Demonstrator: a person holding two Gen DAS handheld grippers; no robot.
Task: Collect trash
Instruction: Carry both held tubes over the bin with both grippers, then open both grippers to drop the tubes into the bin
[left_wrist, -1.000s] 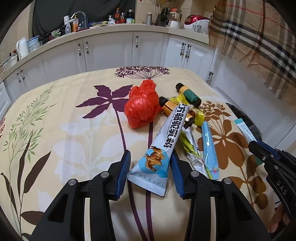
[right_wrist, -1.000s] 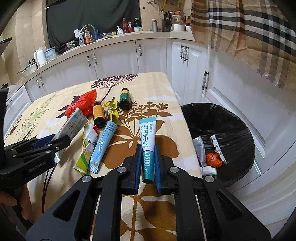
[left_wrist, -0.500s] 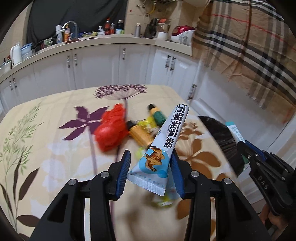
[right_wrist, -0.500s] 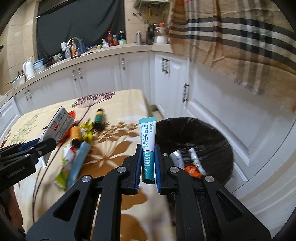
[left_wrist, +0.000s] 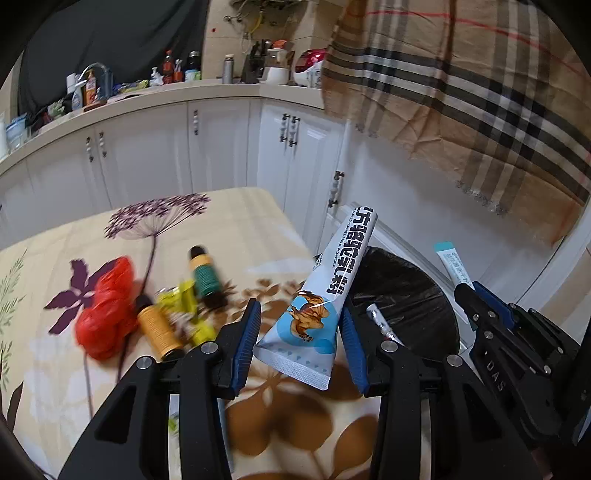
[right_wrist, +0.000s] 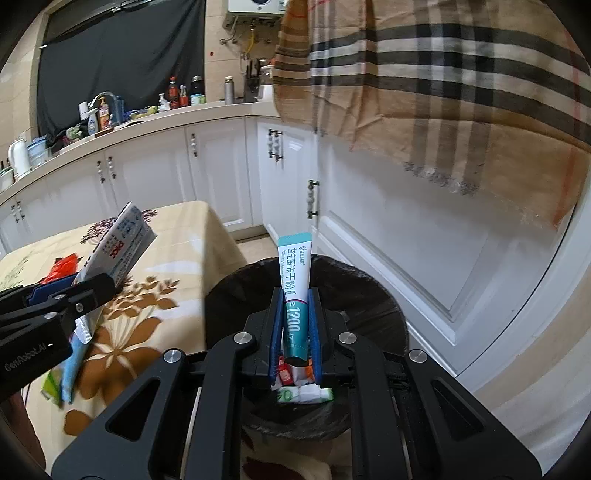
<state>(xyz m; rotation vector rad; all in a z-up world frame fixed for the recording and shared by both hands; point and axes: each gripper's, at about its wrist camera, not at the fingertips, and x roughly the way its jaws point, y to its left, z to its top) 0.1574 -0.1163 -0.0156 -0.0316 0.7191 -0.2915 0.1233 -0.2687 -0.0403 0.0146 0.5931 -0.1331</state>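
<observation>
The right gripper has its blue pads clamped tight on a slim teal-and-white sachet, which stands up out of the jaws. Directly beneath and ahead of it sits the black-lined trash bin, with a few wrappers lying in the bottom. To its left the left gripper is closed partway on a wider pale blue packet printed with an orange animal; the packet rises slanting from between the pads, its top end over the near rim of the bin.

Behind and to the left of that gripper is the table, covered with a cream floral cloth. On it lie a crumpled red bag, an orange bottle, a green bottle and some yellow wrappers, all blurred and bunched close together.

Beyond the table runs a row of white cabinets under a pale countertop crowded with bottles and a tap. A dark cloth covers the wall above. To the right of both grippers a tan checked fabric hangs over the white cupboard doors.
</observation>
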